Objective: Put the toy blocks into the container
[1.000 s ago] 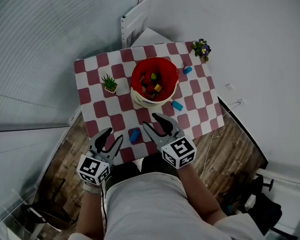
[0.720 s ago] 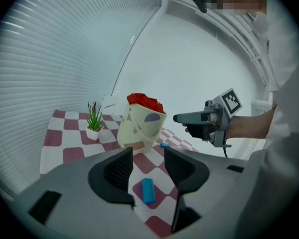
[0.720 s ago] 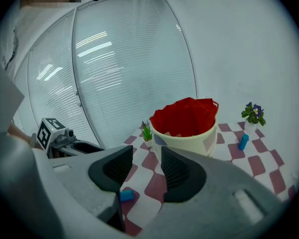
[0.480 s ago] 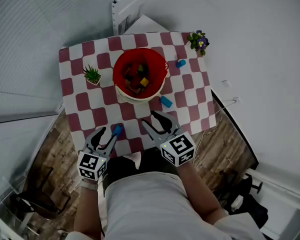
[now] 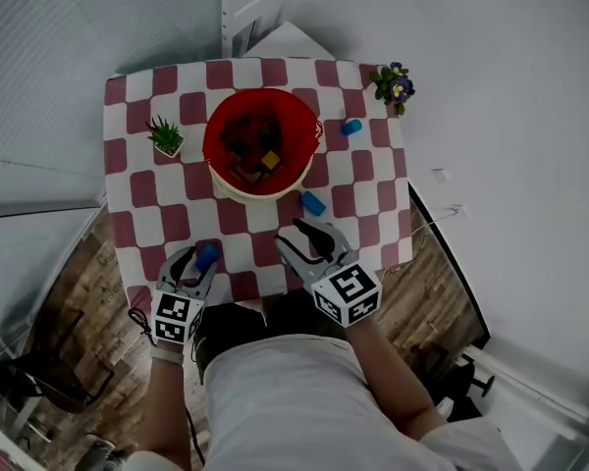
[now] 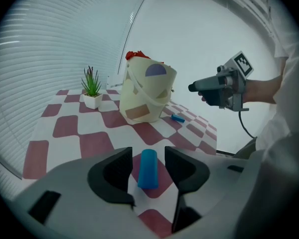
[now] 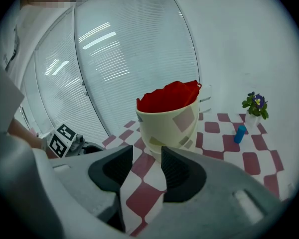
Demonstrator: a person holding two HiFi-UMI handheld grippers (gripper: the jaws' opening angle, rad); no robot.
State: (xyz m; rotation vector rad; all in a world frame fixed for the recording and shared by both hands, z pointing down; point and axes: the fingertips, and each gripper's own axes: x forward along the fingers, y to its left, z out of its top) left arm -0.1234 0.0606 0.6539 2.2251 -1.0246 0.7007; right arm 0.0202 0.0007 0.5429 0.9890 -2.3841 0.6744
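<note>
Counter: covered by a red-and-white checked cloth (image 5: 142,214).
Container: a cream plastic bucket with a red lining (image 7: 170,126) stands upright near the middle of the counter. It holds several toy blocks, among them a small yellow cube (image 5: 270,159).
Left hand-held gripper (image 5: 197,263): at the near edge of the counter, jaws apart on either side of a blue cylindrical toy block (image 6: 149,168). The block lies on the cloth between the jaws, and a narrow gap shows on each side of it.
Right hand-held gripper (image 7: 147,156): held over the near edge, pointing toward the bucket. Its jaws are apart with only checked cloth between them.
Second blue cylinder (image 5: 313,203): lies on the cloth just beside the bucket's base, between the bucket and the right hand-held gripper.
Third blue cylinder (image 5: 351,126): on the far right of the counter, near a small purple-flowered potted plant (image 5: 394,85).
Spiky green plant in a white pot (image 5: 165,136): stands left of the bucket.
</note>
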